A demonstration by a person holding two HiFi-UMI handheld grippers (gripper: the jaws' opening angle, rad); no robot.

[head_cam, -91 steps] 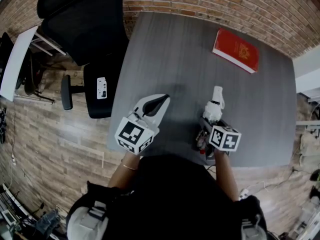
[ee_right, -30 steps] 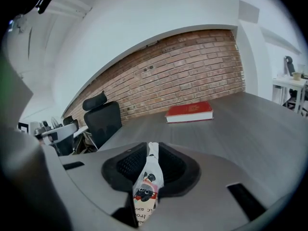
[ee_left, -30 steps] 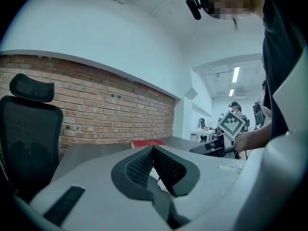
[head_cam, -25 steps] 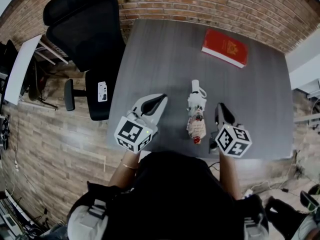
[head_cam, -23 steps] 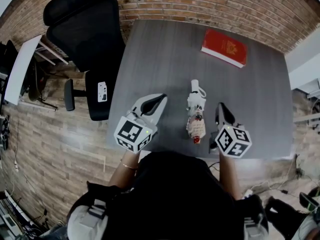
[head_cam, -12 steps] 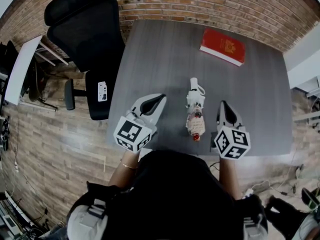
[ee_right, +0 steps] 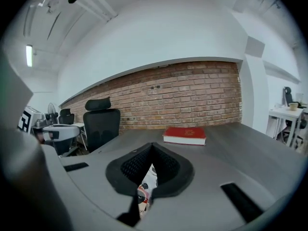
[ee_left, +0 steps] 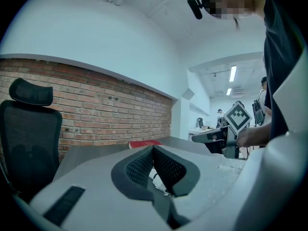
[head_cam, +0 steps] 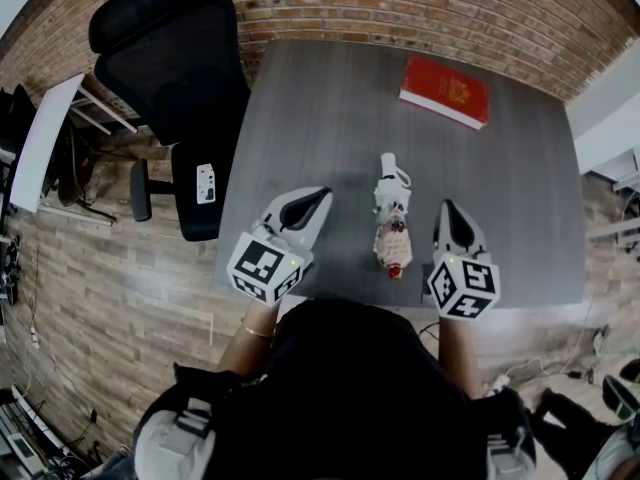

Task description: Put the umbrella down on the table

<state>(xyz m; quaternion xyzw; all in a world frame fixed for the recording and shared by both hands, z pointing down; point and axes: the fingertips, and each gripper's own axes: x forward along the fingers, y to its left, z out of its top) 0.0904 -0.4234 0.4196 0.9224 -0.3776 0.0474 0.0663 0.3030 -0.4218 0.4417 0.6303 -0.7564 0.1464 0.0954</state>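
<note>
Folded umbrella lies on the counter: light, probably soft, best taken by its handle. Left gripper and right gripper: jaws closed, empty.

Holds the left tongs out in front on the left side, nearly level, angled ahead and a little toward the middle. Holds the right tongs on the right side, pointed straight ahead and tipped slightly down. Has both pairs shut, jaws meeting tip to tip on themselves, as seen in the left gripper view and the right gripper view. Carries the two well apart, at about the same reach. Extends a bare left forearm and a bare right forearm from under a dark top, elbows tucked close to the body, wrists straight behind each marker cube.
</note>
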